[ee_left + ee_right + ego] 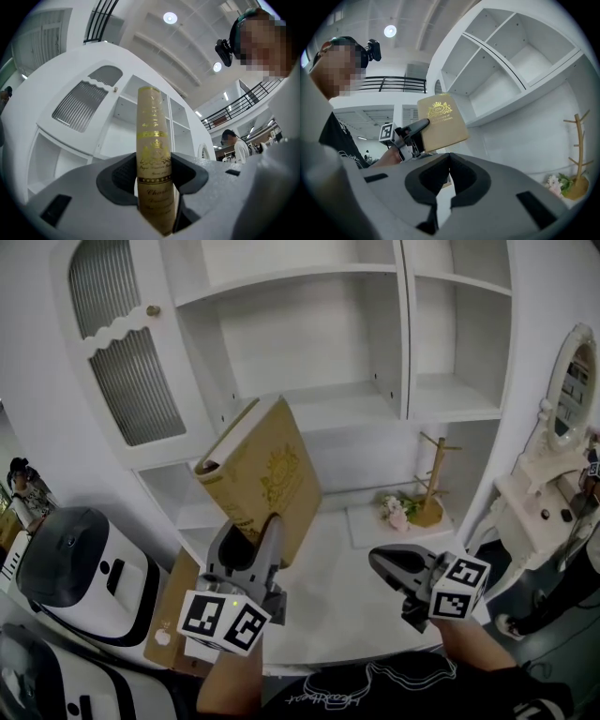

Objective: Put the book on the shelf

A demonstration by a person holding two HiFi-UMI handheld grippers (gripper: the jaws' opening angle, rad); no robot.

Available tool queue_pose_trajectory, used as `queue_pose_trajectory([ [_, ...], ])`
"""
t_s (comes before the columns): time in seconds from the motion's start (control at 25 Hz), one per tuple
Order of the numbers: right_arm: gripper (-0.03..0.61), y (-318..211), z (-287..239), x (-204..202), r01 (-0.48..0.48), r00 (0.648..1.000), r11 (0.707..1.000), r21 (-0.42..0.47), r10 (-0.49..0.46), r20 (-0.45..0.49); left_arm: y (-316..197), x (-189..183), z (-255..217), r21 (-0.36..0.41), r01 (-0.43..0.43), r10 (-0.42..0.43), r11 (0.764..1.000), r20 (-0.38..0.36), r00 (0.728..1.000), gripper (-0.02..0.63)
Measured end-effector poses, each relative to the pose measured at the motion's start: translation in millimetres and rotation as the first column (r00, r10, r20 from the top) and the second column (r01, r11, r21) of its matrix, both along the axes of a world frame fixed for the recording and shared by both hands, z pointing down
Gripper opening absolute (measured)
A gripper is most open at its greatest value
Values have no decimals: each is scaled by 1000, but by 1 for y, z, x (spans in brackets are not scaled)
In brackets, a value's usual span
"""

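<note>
The left gripper clamps the gold hardcover book between its fingers, tilted before the white shelf unit. The right gripper is empty, its fingers closed together.

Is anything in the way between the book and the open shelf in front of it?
Nothing visible. The book, clamped in the left gripper, is raised before the bare open shelf, with only air between. The right gripper, shut and empty, sits off to the side.
</note>
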State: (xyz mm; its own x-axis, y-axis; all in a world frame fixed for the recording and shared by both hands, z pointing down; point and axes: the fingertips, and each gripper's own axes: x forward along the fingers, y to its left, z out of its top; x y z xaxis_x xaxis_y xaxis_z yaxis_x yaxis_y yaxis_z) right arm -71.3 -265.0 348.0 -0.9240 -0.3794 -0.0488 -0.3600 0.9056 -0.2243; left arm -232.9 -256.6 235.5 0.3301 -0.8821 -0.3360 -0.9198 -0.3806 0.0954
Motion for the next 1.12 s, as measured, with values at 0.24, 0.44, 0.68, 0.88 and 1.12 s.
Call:
queue_pose_trajectory([
  [0.24,6,-28,-10,-2,27,1000,999,17,-28,8,-24,-5,-43,72,51,-54,996,41,998,195],
  [0.44,6,-50,-12,4,40,999,999,25,-40,5,-40,-11,-71,121,98,-105,988,59,993,195],
  [0.68,6,-77,-22,13,42,999,998,43,-42,15,-64,-15,-103,161,135,-152,978,101,983,195],
  [0.88,6,-94,-19,21,40,999,999,37,-41,19,-90,-18,-123,173,169,-193,970,133,972,195],
  [1.12,6,-109,-12,25,47,998,999,22,-48,28,-126,-26,-131,153,212,-234,965,145,961,195],
])
